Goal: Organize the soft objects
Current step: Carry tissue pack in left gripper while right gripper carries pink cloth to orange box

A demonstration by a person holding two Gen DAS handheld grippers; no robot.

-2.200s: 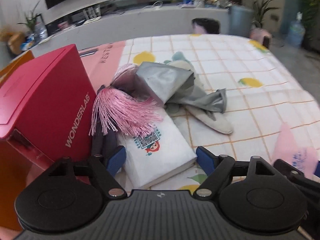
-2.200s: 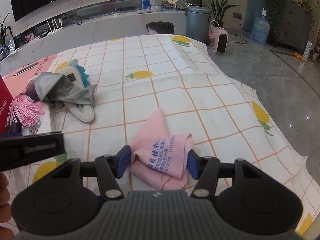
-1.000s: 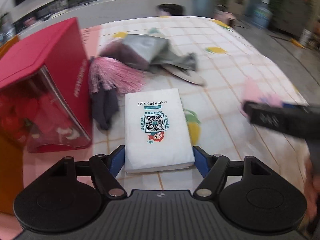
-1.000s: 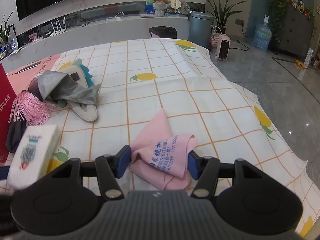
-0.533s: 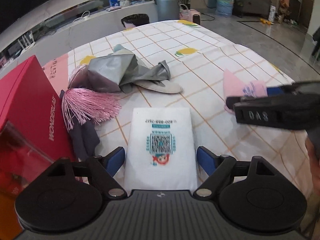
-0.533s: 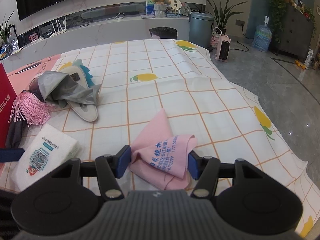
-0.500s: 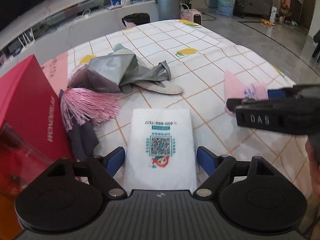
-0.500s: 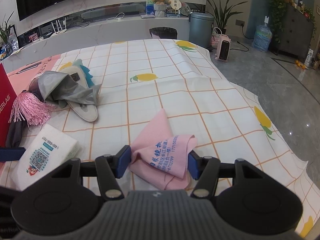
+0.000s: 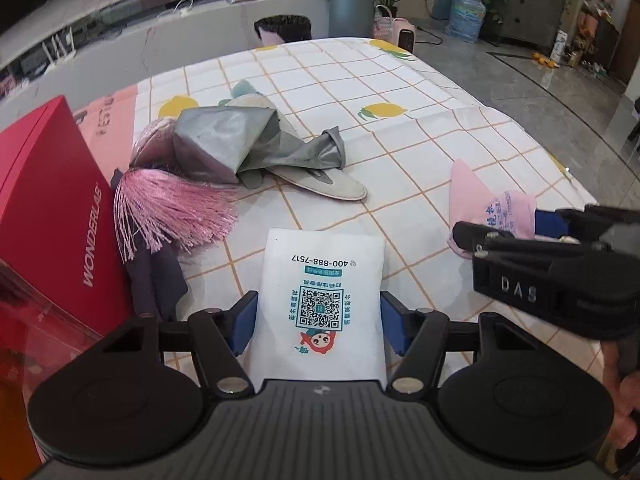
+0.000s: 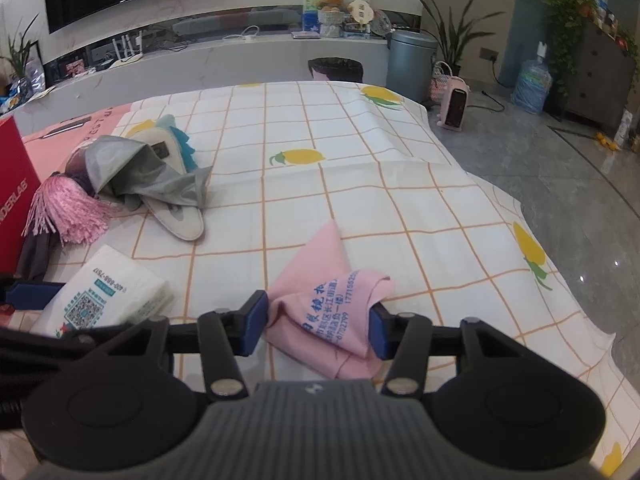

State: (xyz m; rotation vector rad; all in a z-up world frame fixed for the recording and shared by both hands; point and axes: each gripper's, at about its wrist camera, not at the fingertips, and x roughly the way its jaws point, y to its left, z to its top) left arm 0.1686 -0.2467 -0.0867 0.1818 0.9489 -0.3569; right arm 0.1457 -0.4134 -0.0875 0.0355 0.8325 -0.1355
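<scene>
tissue pack: the white tissue pack point(image 9: 322, 304) with a QR code lies flat on the near part of the table, between the blue pads of the left gripper point(image 9: 319, 322); the jaws have just been closing and the pads now meet its two long sides.
pink cloth: the folded pink cloth point(image 10: 332, 312) with blue print lies near the right edge, bunched between the pads of the right gripper point(image 10: 318, 322), whose jaws have just been closing and now pinch it.
progress: early, in my judgement; both items are gripped but sit on the table, nothing visibly sorted.
left to do: the grey cloth point(image 9: 236, 148), pink tassel point(image 9: 172, 210), slipper point(image 9: 324, 184) and dark fabric point(image 9: 158, 280) lie in a loose heap at far left beside the red box point(image 9: 52, 216).
hidden: the red box's inside and the pack's near end; a second slipper under the grey cloth is only partly seen.
</scene>
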